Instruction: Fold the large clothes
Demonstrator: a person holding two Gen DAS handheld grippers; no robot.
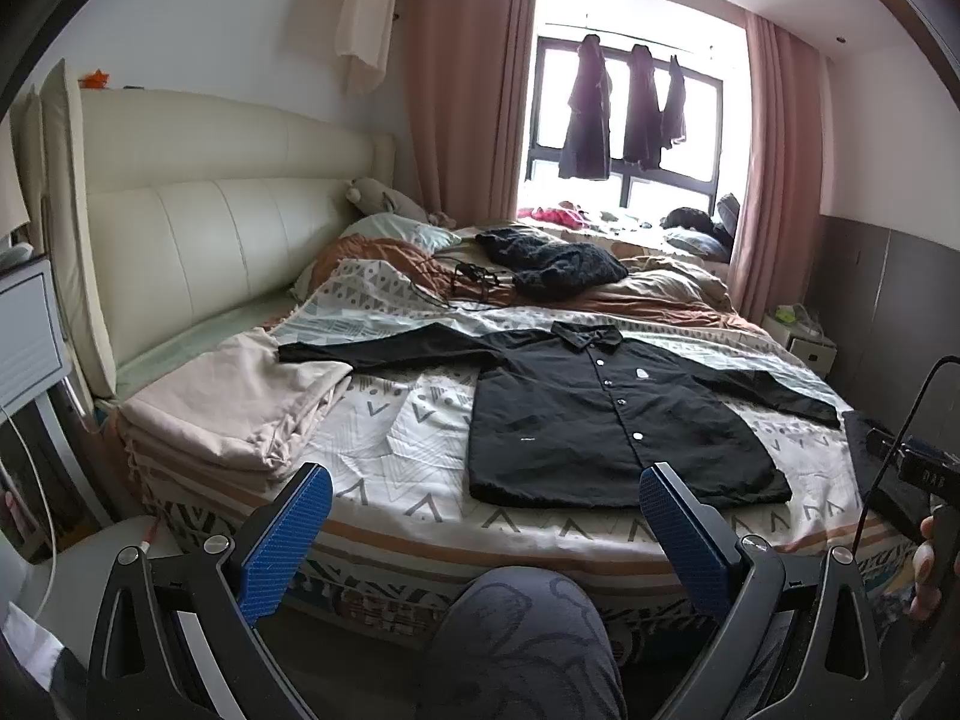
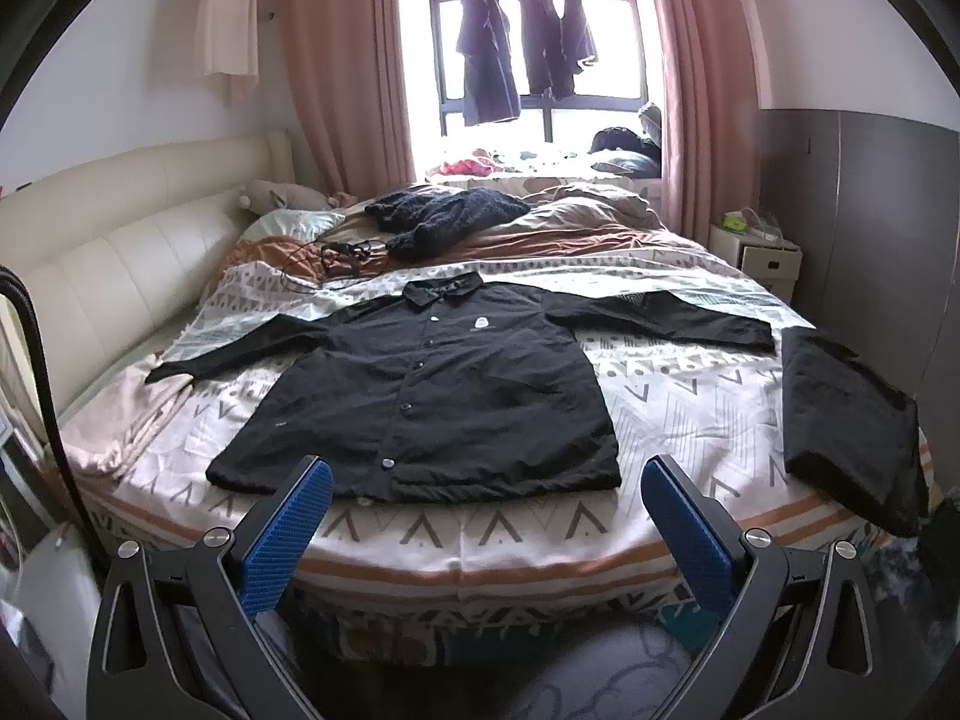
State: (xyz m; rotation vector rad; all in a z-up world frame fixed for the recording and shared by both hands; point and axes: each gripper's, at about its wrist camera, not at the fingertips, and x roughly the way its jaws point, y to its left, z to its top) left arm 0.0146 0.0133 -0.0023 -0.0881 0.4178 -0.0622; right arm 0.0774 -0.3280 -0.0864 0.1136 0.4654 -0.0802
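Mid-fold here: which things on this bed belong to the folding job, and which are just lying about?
Belongs to the job:
black shirt, spread flat, buttons up
folded dark garment, near the bed's right edge
folded beige cloth, on the left
left gripper and right gripper, both open

Just lying about:
dark fuzzy sweater
tangled cable
pillow
clothes hanging at the window

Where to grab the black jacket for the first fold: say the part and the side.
Take the black jacket by its sleeve cuffs, each from its own outer side. It lies flat, buttons up, sleeves spread wide, so the cuffs are free edges; both grippers' jaws stand open, short of the hem.
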